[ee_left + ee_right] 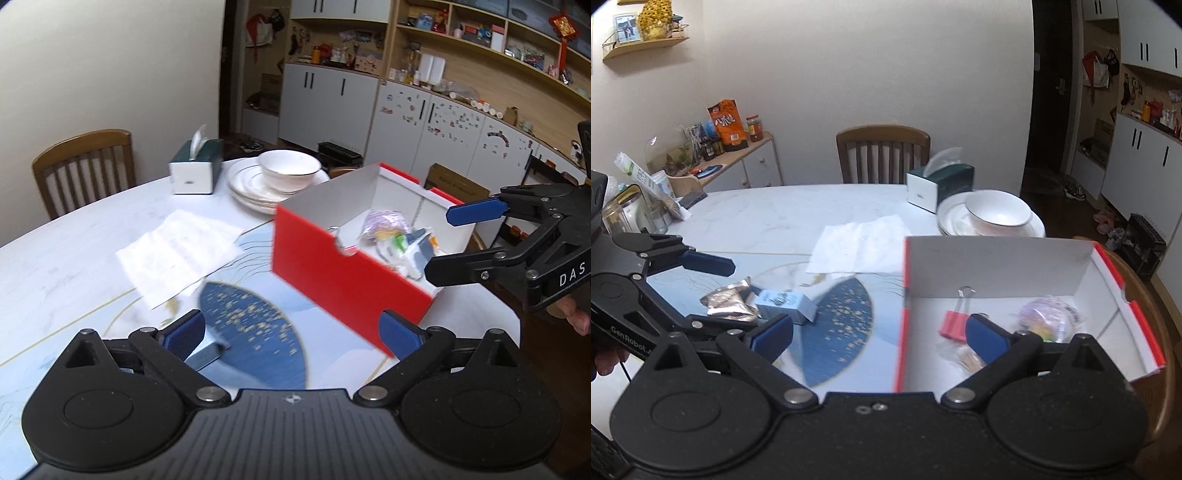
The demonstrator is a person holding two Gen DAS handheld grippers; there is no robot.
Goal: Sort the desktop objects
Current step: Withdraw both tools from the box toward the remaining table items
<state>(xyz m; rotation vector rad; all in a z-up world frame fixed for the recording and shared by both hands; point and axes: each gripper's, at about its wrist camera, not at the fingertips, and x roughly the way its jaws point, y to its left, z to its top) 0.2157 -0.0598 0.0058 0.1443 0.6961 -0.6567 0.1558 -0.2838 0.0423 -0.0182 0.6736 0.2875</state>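
Both hand-held grippers are standing spread wide, holding nothing: the left hand-held gripper low in its frame, the right hand-held gripper likewise. The red box is sitting at centre right on the desk, holding a red binder clip. A small blue box and foil wrapper are lying at left centre.

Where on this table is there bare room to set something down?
Bare table lies between the chair and the paper sheet. The blue disc is free between the small blue box and the red box. Crowded by the plates.
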